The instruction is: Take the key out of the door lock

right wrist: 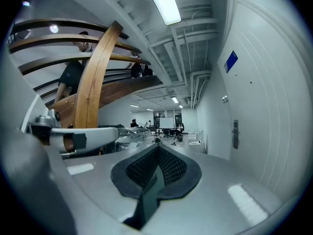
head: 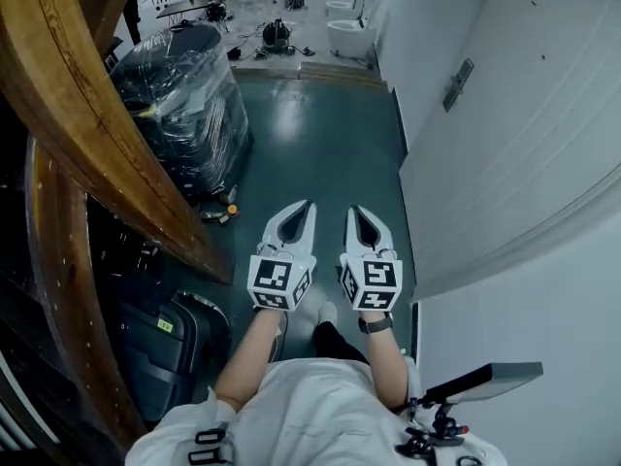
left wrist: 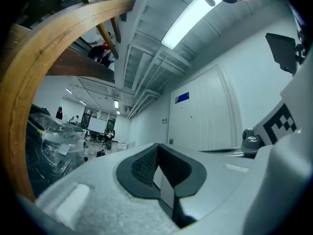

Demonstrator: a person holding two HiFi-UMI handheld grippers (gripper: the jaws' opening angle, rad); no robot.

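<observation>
- The left tool [head: 307,205] and right tool [head: 356,211] are hovering side by side in front of the person. Both are pinched fully together and gripping nothing, probably because nothing is within reach yet.
- The door lock [head: 458,83] is sitting on the white door [head: 524,134] ahead to the right, well apart from both tools. Any key in it is too small to make out.
- The green floor [head: 310,134] is running down a corridor, with curved wooden beams [head: 78,115] and a plastic-wrapped stack [head: 184,105] crowding the left side.

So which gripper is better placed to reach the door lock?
Right, probably: the right gripper is on the side of the door lock; the left gripper is farther. Both are shut, empty.
</observation>
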